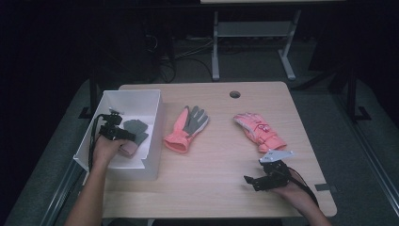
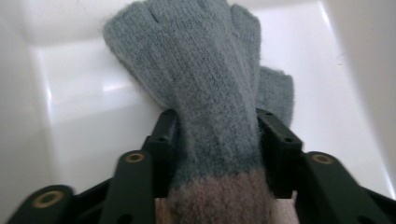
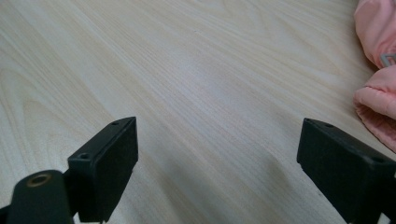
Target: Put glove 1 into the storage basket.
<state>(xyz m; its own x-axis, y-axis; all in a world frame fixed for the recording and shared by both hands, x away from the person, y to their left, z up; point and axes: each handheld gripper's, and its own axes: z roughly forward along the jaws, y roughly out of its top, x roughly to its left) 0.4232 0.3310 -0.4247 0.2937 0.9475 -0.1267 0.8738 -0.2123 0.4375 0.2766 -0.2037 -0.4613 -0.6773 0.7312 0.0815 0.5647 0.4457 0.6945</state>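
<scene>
left tongs [image 2: 215, 135]: clamped on grey knit glove [image 2: 205, 93] in white bin [image 2: 70, 116] | right tongs [image 3: 219, 168]: wide open over table [image 3: 187, 70]

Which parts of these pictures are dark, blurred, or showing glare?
High view: the room behind the table is nearly black. Left gripper view: the grey knit glove is soft, the white bin has glare streaks. Right gripper view: the wood has a pale sheen.

High view overhead, tool cameras close, table [image 1: 207, 160] shared

surface: wooden table [image 1: 211, 188] | on it: white bin [image 1: 153, 141], two pink gloves [image 1: 186, 125] [image 1: 259, 132]
</scene>
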